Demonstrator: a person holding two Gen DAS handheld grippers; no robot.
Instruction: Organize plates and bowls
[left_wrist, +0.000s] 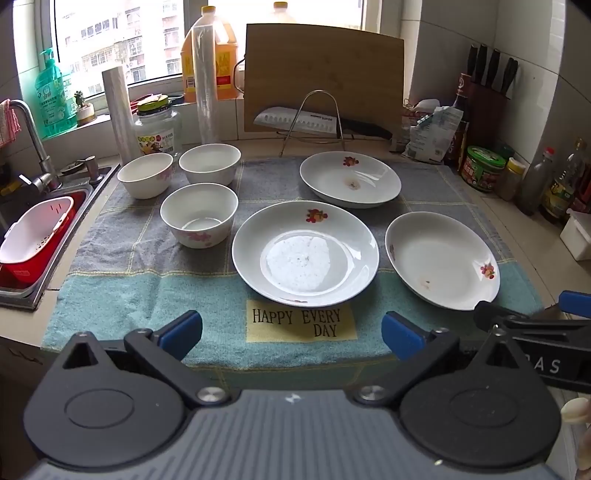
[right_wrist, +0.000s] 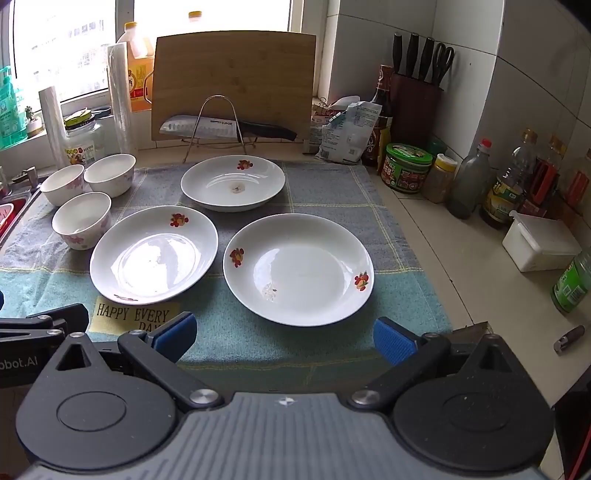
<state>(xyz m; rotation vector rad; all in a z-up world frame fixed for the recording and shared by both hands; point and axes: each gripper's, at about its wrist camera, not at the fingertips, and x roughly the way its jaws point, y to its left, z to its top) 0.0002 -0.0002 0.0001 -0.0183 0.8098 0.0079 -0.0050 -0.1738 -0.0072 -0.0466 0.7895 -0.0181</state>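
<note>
Kitchen counter (right_wrist: 461, 258), checked towel (left_wrist: 147, 295) under plates, bowls; window (left_wrist: 110, 44) behind

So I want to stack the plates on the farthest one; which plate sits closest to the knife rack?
The back plate, just before the wire knife rack. It alone has a brown mark at its centre; the other two lie nearer the towel's front.

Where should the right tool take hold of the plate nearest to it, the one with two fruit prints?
Take the plate by its near rim, coming low from the front edge of the towel. It lies flat and shallow, its raised sloping rim is the only edge to pinch, and the right tool is open just before it.
</note>
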